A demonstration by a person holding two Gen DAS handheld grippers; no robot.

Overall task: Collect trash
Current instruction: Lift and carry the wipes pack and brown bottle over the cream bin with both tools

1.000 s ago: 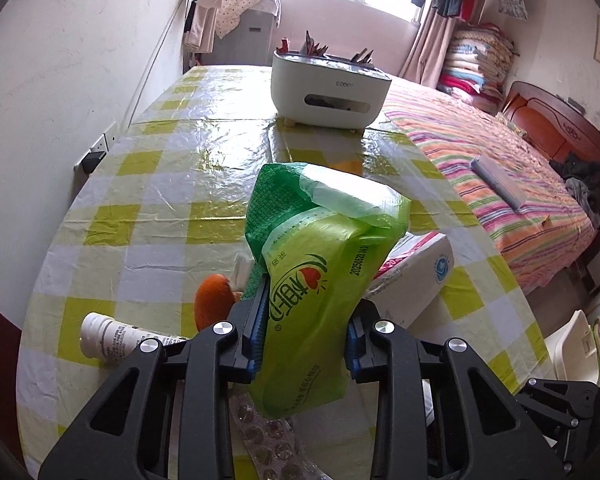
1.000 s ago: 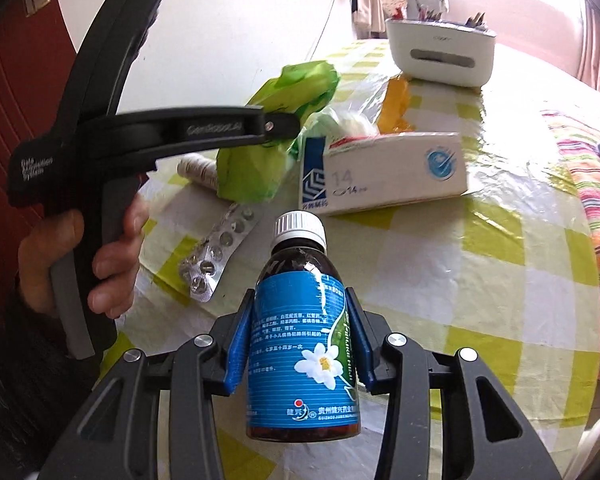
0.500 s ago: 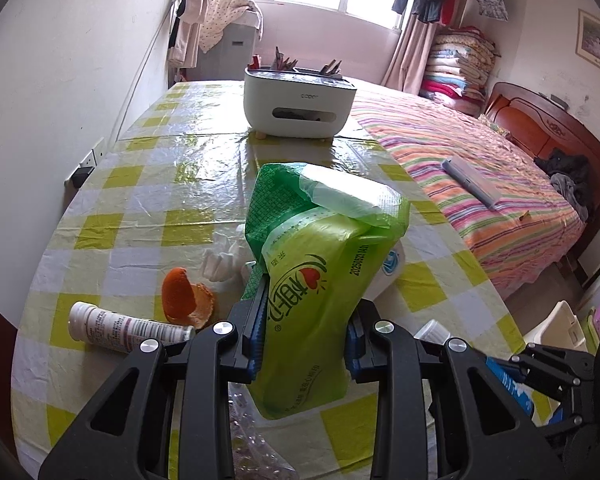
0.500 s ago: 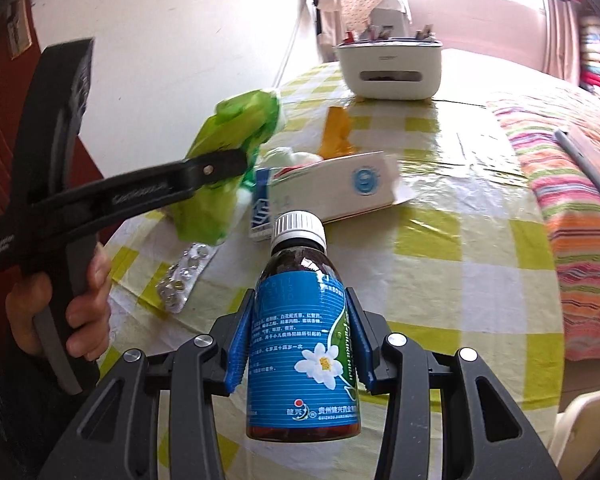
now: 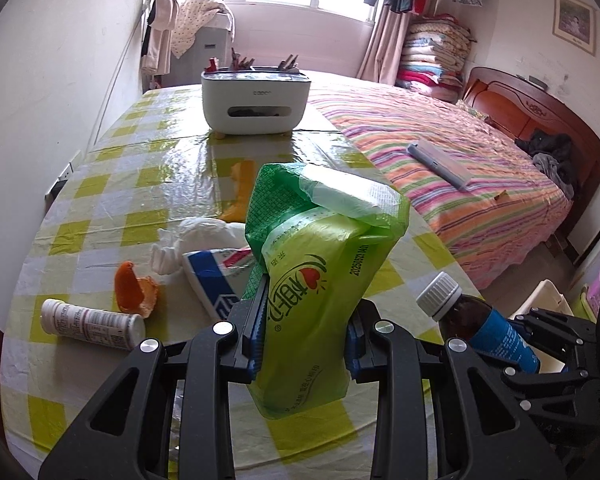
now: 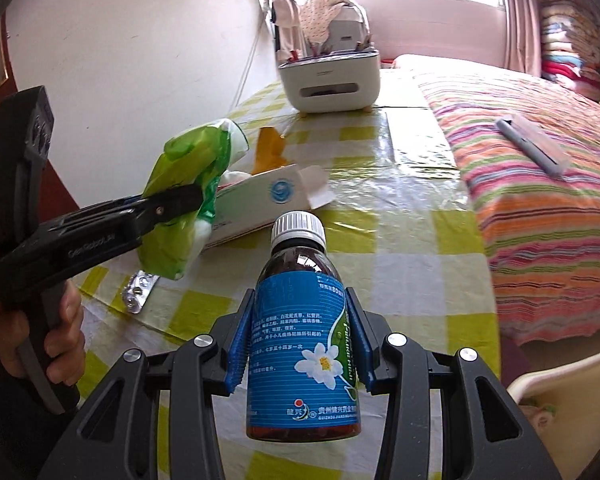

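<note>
**Desk:** What does the left wrist view show?

**Photographer:** The left claw (image 5: 302,346) is clamped on a green tissue pack (image 5: 320,276), lifted clear of the checked worktop (image 5: 112,200). The pack's long axis runs up and away from the camera, its opened end farthest. It looks light and soft, and the film is likely slippery, so the pinch across its lower middle seems the sensible hold. On the worktop below lie a white tube (image 5: 92,324) on its side at near left, orange peel (image 5: 134,290) and a crumpled tissue (image 5: 204,240) beyond it, and a blue-and-white carton (image 5: 214,280) partly hidden behind the pack. At near right the brown bottle (image 5: 482,330) leans in, cap toward the upper left.

**Desk:** And the right wrist view?

**Photographer:** The right claw (image 6: 300,346) grips that bottle (image 6: 302,344) by its blue label, both pads pressed to its sides. It stands upright in frame, white cap pointing away toward the far end of the worktop (image 6: 400,240). It is stiff and probably heavier than the pack; whether it is glass I cannot tell, so I would treat it as breakable. At left, a hand (image 6: 46,340) holds the left claw (image 6: 180,200), closed on the green pack (image 6: 188,196) above a blister strip (image 6: 140,292). The carton (image 6: 268,196) lies beyond, flap open toward the right.
</note>
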